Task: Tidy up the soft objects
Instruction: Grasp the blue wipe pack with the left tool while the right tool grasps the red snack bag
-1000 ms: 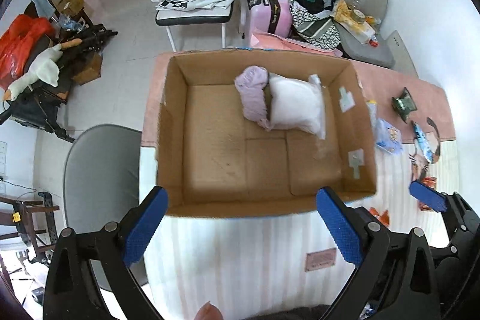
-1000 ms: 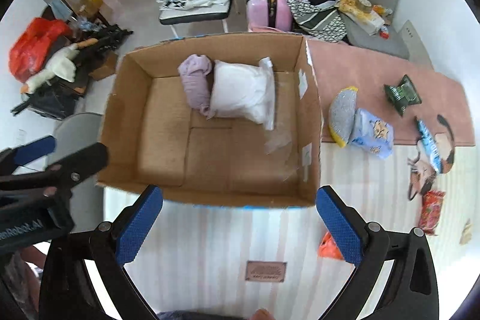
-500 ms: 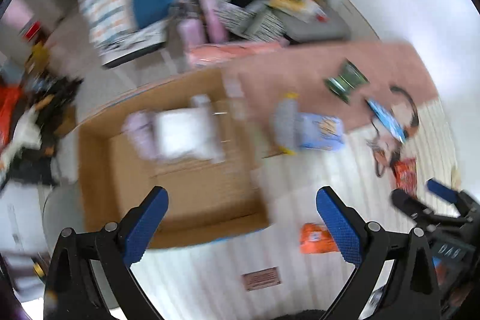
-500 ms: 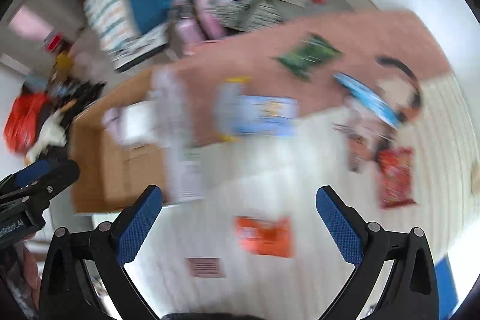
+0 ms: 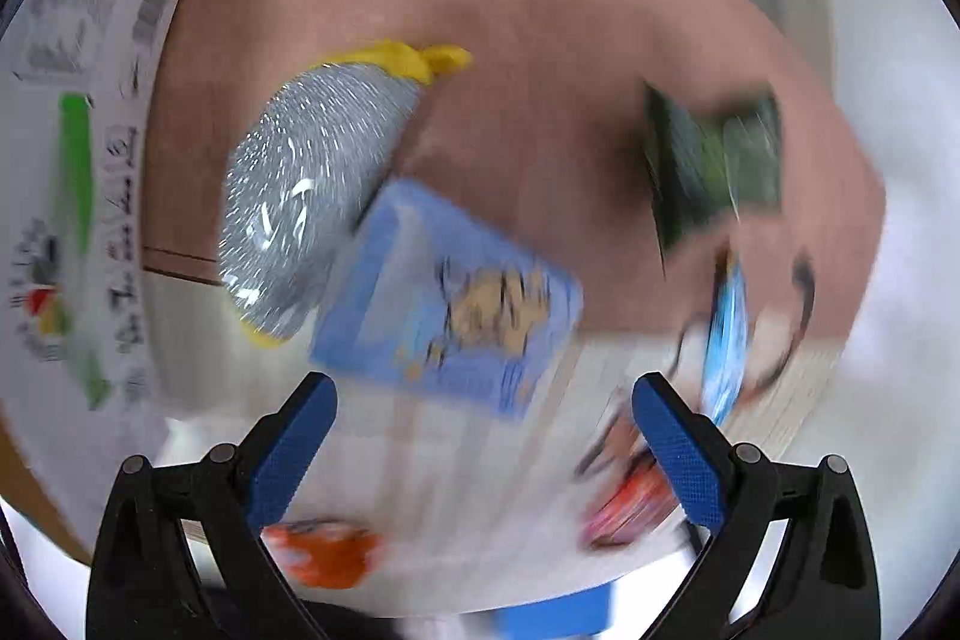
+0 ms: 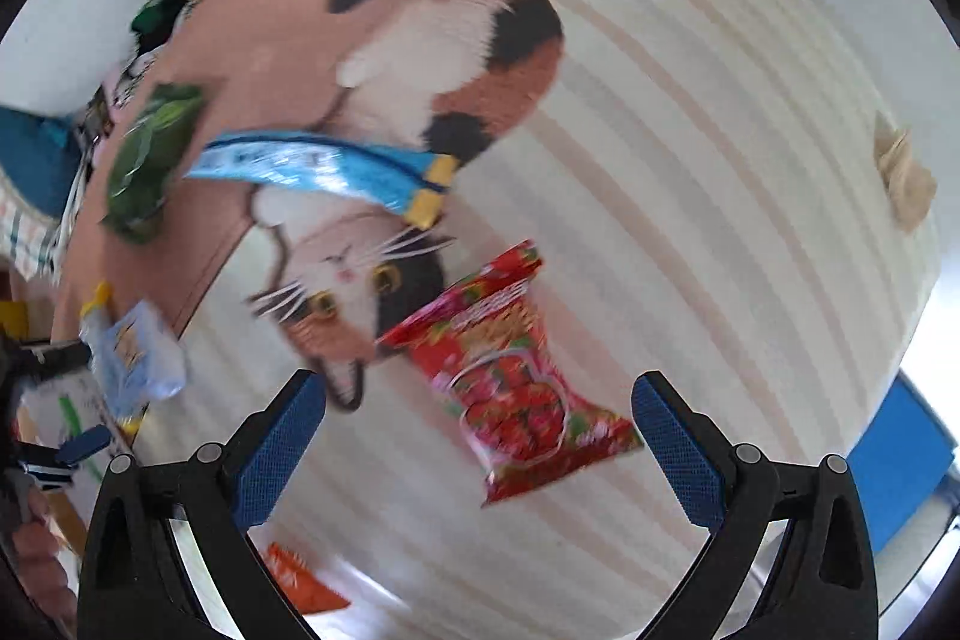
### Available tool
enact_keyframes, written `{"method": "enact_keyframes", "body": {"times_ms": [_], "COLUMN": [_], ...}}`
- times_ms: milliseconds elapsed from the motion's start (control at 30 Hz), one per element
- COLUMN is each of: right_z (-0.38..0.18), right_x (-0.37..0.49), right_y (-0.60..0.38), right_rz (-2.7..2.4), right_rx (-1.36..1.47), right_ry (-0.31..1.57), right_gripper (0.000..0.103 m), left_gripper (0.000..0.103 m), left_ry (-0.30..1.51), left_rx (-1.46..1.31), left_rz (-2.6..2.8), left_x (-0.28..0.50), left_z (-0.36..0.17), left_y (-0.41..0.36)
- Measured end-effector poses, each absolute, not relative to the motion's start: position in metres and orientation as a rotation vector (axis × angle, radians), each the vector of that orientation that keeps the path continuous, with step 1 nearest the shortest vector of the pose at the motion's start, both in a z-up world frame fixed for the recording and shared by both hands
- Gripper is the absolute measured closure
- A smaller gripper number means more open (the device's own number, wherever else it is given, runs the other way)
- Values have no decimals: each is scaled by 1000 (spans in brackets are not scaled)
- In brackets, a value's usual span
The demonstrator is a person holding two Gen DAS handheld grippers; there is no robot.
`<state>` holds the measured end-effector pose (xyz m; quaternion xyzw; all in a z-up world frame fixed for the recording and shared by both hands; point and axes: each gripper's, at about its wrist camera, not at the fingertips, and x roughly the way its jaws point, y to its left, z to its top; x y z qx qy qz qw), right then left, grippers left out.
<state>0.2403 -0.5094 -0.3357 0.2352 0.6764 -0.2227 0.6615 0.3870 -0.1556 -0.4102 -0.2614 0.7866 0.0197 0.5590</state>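
Observation:
My left gripper (image 5: 483, 400) is open and empty just in front of a light blue soft pack (image 5: 444, 292) that lies against a silver pouch with yellow ends (image 5: 306, 196). My right gripper (image 6: 480, 394) is open and empty, with a red snack bag (image 6: 516, 376) lying between its fingers on the cloth. A blue wrapper (image 6: 324, 166) and a green bag (image 6: 150, 160) lie farther off; the green bag also shows in the left wrist view (image 5: 714, 160). The views are motion-blurred.
The cardboard box wall with printed labels (image 5: 78, 196) stands at the left. An orange packet (image 5: 324, 550) lies near the left fingers, also seen in the right wrist view (image 6: 300, 580). A cat-print tablecloth (image 6: 690, 160) covers the table. A tan item (image 6: 900, 172) lies at the far right.
Both grippers have swung right, away from the box, and come down close over the table items. The left now faces the blue pack, the right the red bag. Both stay open.

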Motion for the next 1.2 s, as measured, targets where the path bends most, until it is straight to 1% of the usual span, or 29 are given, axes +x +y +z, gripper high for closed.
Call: {"method": "enact_keyframes", "body": {"times_ms": [67, 167, 267, 433, 533, 667, 833, 1000, 1033, 1067, 1100, 1133, 1167, 1200], "right_z": [-345, -357, -364, -366, -364, -366, -385, -404, -408, -411, -413, -417, -418, -415], "right_x": [243, 249, 253, 247, 240, 232, 232, 223, 224, 224, 222, 224, 219, 217], "right_y": [-514, -520, -520, -519, -519, -508, -496, -483, -482, -480, -477, -470, -461, -457], "right_rz": [-513, -512, -495, -443, -405, -363, -310, -292, -292, -293, -295, -302, -314, -315], "right_rx": [541, 549, 504, 445, 422, 360, 314, 308, 309, 310, 306, 295, 268, 254], "right_ry": [1529, 1544, 1569, 1606, 1615, 1637, 1695, 1743, 1747, 1749, 1756, 1760, 1751, 1739], "right_gripper": [0, 0, 0, 0, 0, 0, 0, 0, 0, 5, 13, 19, 25, 33], "left_gripper": [2, 2, 2, 2, 2, 2, 2, 2, 5, 14, 15, 19, 28, 34], "left_ry": [1874, 1919, 1976, 1941, 1921, 1892, 1867, 1867, 1864, 1858, 1847, 1832, 1814, 1795], "left_rx": [-657, -600, -395, -26, 74, 58, -99, -160, -168, -166, -150, -141, -118, -94], "left_rz": [143, 209, 196, 35, -22, -34, -24, 38, 48, 54, 67, 66, 51, 31], "left_x": [395, 401, 401, 373, 349, 334, 331, 336, 338, 340, 341, 340, 345, 345], "left_z": [-426, -442, -452, -442, -438, -434, -422, -428, -432, -433, -434, -432, -427, -421], "left_y": [-154, -160, -177, -215, -219, -213, -197, -179, -175, -171, -171, -170, -171, -176]}}
